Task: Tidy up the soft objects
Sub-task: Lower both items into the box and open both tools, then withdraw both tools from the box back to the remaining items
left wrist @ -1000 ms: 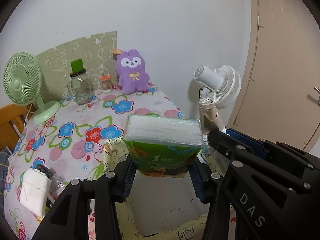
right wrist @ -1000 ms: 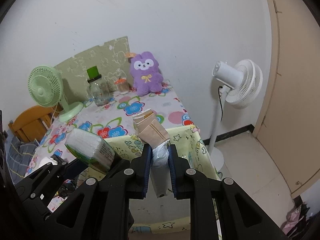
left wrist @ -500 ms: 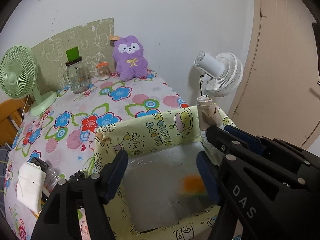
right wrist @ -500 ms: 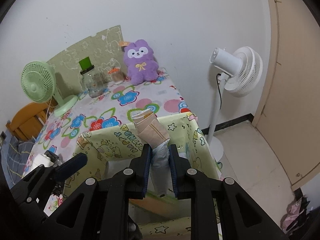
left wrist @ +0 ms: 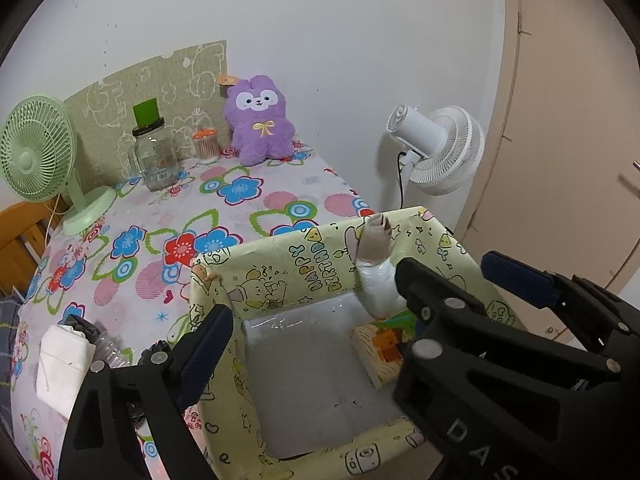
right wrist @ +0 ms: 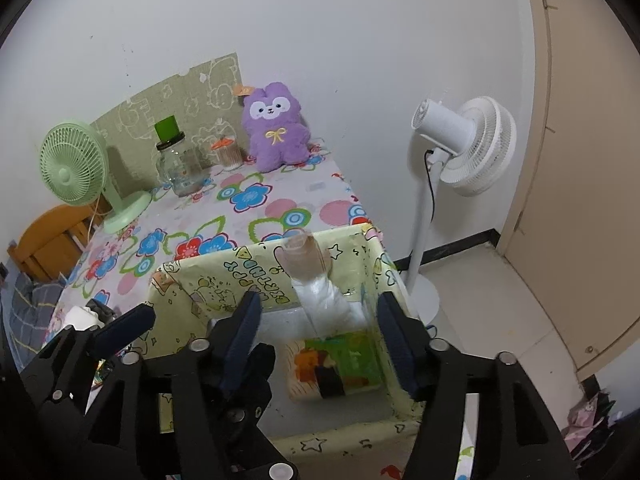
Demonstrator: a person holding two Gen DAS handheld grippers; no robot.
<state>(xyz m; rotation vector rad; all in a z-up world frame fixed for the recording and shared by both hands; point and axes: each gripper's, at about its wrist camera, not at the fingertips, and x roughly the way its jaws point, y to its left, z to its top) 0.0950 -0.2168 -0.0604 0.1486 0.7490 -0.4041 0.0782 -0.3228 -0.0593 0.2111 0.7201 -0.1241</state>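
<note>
A yellow cartoon-print box stands at the near edge of the flowered table. A green and orange tissue pack lies on its floor at the right. A plastic-wrapped beige roll leans in its far right corner. My left gripper is open and empty over the box. My right gripper is open and empty above the pack and roll. A purple plush bunny sits at the table's back.
A green desk fan, a glass jar and a small orange-lidded container stand along the back. A white folded cloth lies at the near left. A white floor fan stands right of the table.
The left gripper opened and the tissue pack dropped into the box. The right gripper then opened and let go of the wrapped roll, which now leans in the box corner.
</note>
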